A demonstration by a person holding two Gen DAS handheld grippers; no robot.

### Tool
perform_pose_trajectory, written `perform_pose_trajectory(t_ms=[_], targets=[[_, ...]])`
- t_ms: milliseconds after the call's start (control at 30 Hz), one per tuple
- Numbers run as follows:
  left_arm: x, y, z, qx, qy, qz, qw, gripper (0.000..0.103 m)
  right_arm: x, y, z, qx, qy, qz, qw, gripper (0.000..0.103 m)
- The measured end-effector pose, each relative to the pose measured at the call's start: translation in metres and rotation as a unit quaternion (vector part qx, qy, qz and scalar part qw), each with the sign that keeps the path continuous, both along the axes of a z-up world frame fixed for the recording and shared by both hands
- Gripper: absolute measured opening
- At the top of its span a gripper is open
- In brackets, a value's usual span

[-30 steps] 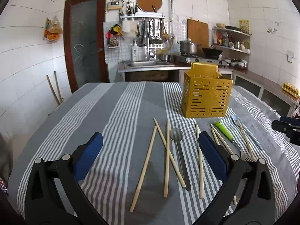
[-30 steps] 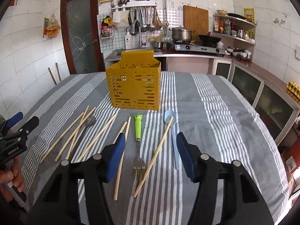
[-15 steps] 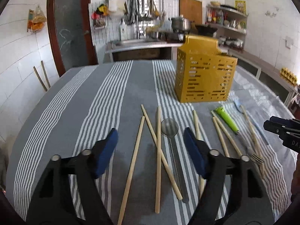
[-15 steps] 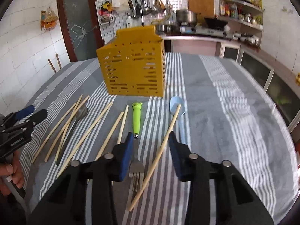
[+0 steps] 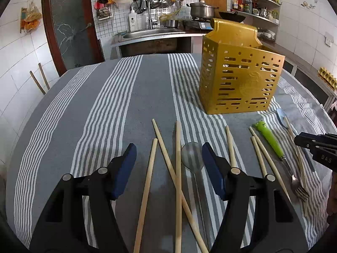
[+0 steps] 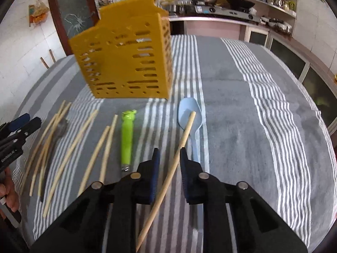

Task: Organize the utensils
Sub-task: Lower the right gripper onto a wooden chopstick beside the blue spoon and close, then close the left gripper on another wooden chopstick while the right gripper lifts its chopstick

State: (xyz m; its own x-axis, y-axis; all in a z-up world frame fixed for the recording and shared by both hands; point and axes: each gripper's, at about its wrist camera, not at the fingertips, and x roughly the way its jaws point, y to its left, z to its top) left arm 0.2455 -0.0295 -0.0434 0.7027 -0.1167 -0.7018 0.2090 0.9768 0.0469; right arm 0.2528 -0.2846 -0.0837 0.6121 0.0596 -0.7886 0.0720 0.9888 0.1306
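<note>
A yellow slotted utensil holder (image 5: pixel 240 78) (image 6: pixel 128 63) stands on the striped cloth. Several wooden chopsticks (image 5: pixel 178 168) lie in front of it with a metal spoon (image 5: pixel 192 154), a green-handled fork (image 5: pixel 271 140) (image 6: pixel 127 139) and a light blue spoon (image 6: pixel 190 113). My left gripper (image 5: pixel 169 160) is open low over crossed chopsticks, and the metal spoon's bowl lies by its right pad. My right gripper (image 6: pixel 169 158) is open with narrow jaws around one chopstick (image 6: pixel 181 145) whose tip rests on the blue spoon.
The grey striped tablecloth (image 5: pixel 118 105) covers the whole table. A kitchen counter with sink (image 5: pixel 151 31) and stove stands behind. The right gripper shows in the left view (image 5: pixel 316 145), the left one in the right view (image 6: pixel 14 135).
Both grippers have dropped lower and forward towards the utensils. Both sets of jaws have narrowed; the right ones now flank a chopstick.
</note>
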Motion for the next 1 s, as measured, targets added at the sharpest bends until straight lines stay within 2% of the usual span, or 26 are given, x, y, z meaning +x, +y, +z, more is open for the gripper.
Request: perform_pose_trajectory(t_ms=[200, 267, 367, 567, 733, 900, 1000], targets=[[0.014, -0.002, -0.006, 0.002, 0.012, -0.006, 0.9999, 0.063, 0.02, -0.006, -0.012, 0.0, 0.023, -0.003, 1.0, 0.018], [0.022, -0.004, -0.009, 0.0, 0.023, -0.009, 0.9997, 0.063, 0.026, -0.005, -0.013, -0.008, 0.026, 0.001, 1.0, 0.013], [0.032, -0.01, -0.013, 0.012, 0.03, -0.015, 0.9994, 0.062, 0.033, -0.002, -0.013, -0.01, 0.028, 0.009, 1.0, 0.012], [0.054, -0.008, -0.021, 0.011, 0.059, -0.006, 0.9982, 0.05, 0.041, -0.002, -0.011, -0.006, 0.029, 0.02, 0.999, 0.01], [0.071, -0.007, -0.024, -0.002, 0.088, -0.016, 0.996, 0.045, 0.039, -0.002, -0.011, -0.007, 0.028, 0.027, 0.999, 0.011], [0.08, -0.022, -0.04, 0.021, 0.109, -0.027, 0.9935, 0.041, 0.041, -0.003, -0.011, -0.005, 0.029, 0.033, 0.999, 0.011], [0.081, -0.027, -0.039, 0.02, 0.117, -0.033, 0.9924, 0.032, 0.04, -0.004, -0.01, -0.004, 0.032, 0.036, 0.999, 0.011]])
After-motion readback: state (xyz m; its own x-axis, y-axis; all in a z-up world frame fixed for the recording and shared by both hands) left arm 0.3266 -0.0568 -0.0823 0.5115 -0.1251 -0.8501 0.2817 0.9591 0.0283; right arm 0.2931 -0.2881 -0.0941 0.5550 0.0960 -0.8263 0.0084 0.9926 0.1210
